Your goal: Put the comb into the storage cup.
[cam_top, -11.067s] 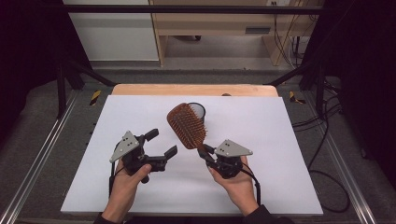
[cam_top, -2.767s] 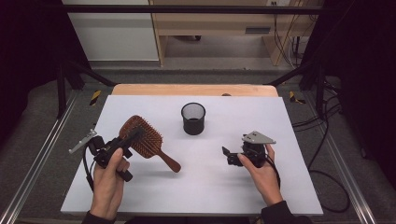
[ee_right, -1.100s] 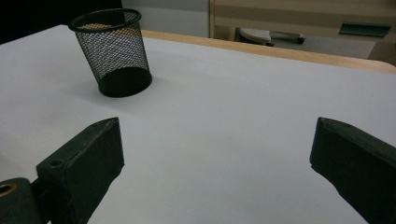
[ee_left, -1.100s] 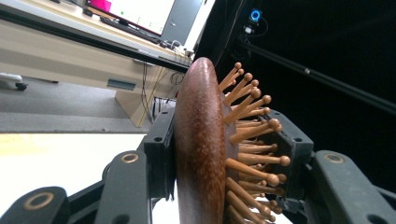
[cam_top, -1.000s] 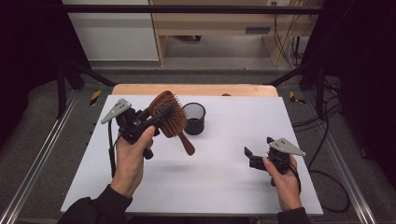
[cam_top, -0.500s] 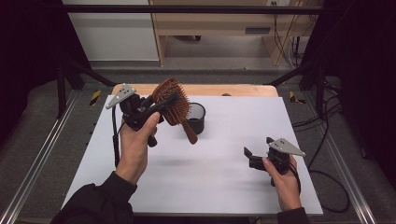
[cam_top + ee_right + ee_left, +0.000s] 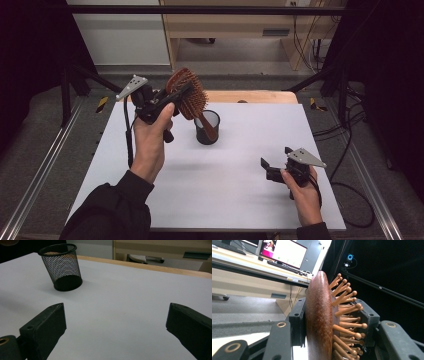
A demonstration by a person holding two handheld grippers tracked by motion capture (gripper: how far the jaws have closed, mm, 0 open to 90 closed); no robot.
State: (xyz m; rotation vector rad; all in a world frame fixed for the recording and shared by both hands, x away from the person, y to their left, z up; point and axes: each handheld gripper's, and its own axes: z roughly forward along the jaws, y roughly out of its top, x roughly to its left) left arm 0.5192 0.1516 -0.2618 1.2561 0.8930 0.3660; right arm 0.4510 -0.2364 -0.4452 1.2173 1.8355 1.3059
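1. Covering the table (image 7: pixel 235 200) is a plain white sheet, smooth and matte; a strip of bare wood shows along its far edge.
2. Aluminium rails run along both sides of the table, and grey carpet lies beyond them, with black cables trailing on the right.
3. Dark curtains close off the room on both sides; a pale wooden bench stands behind the table in the high view.
4. The left gripper view looks out at a long desk with a lit monitor (image 7: pixel 284 252) and a keyboard on it.
5. The left gripper (image 7: pixel 167 100) is held up above the far left part of the sheet, its jaws clamped on the head of a wooden hairbrush (image 7: pixel 190 95): one pad on the smooth back, the other against the pins, as the left gripper view (image 7: pixel 329 322) shows.
6. In the high view the brush handle slants down over a black mesh cup (image 7: pixel 207 127); whether it touches the cup cannot be told.
7. The cup stands upright on the sheet, near the middle toward the far edge.
8. The right gripper (image 7: pixel 272 169) sits low over the near right part of the sheet, jaws wide apart with only bare sheet between them (image 7: pixel 115 322), well apart from the cup (image 7: pixel 61 267).
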